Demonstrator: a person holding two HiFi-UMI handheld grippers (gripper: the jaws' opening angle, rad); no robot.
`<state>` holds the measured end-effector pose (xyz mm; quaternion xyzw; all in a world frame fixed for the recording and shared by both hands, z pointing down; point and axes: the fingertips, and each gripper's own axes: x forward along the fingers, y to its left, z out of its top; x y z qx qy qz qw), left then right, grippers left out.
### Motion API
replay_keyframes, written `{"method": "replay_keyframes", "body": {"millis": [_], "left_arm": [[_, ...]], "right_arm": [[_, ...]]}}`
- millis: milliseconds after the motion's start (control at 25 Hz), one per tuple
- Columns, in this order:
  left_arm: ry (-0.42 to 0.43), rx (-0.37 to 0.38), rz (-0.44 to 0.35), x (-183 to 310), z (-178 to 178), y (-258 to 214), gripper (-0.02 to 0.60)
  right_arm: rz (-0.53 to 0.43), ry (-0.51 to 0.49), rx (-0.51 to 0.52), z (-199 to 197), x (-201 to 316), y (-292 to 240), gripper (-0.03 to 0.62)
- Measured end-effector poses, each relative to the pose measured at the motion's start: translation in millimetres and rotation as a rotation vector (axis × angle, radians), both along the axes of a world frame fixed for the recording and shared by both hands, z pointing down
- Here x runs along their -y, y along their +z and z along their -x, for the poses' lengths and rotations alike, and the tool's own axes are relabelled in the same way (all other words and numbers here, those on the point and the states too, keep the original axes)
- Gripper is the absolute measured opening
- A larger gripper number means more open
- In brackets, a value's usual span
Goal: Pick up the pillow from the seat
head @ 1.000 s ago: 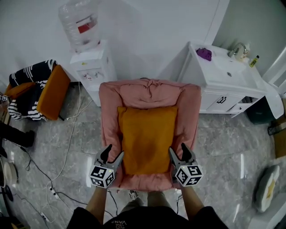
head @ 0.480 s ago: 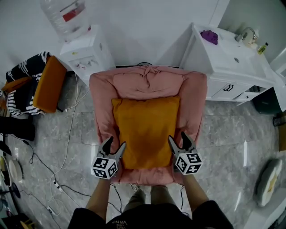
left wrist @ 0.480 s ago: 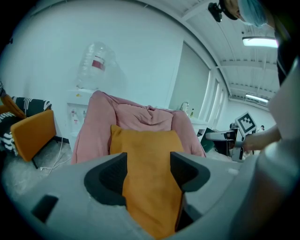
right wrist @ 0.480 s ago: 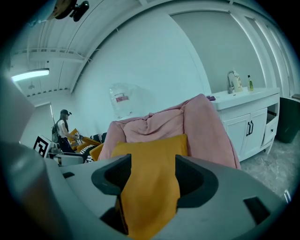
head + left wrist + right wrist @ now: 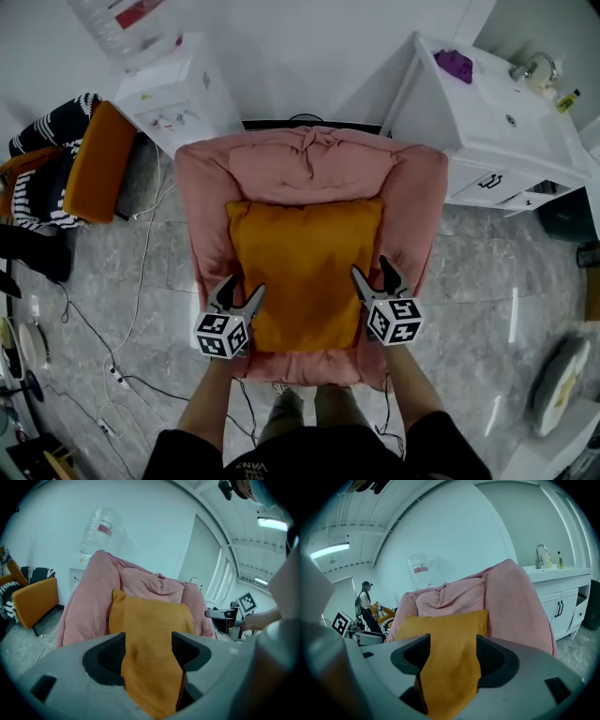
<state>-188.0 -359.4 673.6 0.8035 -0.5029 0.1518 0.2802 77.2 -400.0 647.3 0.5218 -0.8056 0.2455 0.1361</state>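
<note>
**Head view.** The bottle (image 5: 111,17) on the dispenser (image 5: 173,89) is cut off by the top edge; only its lower part is seen. The seat of the armchair (image 5: 211,216) is covered by the pillow (image 5: 302,272), whose two near corners are hidden behind the left gripper (image 5: 241,289) and the right gripper (image 5: 373,270). A round object (image 5: 560,384) at the right edge is blurred and cannot be identified. A dark bin (image 5: 570,214) is cut by the same edge. The small bottle (image 5: 566,99) on the counter is too small for its label to be read.

**Gripper views.** The pillow's near edge is hidden by each gripper's own body.
</note>
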Motion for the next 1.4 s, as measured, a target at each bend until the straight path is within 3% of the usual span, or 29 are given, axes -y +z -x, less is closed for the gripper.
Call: {"method": "replay_keyframes", "body": {"millis": [200, 520, 760, 1240, 1400], "left_arm": [[-0.058, -0.013, 0.032, 14, 4, 18, 0.316], [-0.083, -0.015, 0.05, 33, 4, 36, 0.339], [-0.131, -0.028, 0.069, 52, 13, 46, 0.352], [-0.042, -0.174, 0.096, 73, 6, 70, 0.364], [-0.035, -0.185, 0.099, 74, 3, 71, 0.362]], "right_arm": [[0.03, 0.0, 0.012, -9, 21, 22, 0.297], [0.074, -0.029, 0.105, -18, 41, 47, 0.321], [0.12, -0.041, 0.108, -19, 48, 68, 0.322], [0.191, -0.077, 0.243, -7, 61, 94, 0.325], [0.189, -0.064, 0.274, -4, 59, 94, 0.282]]}}
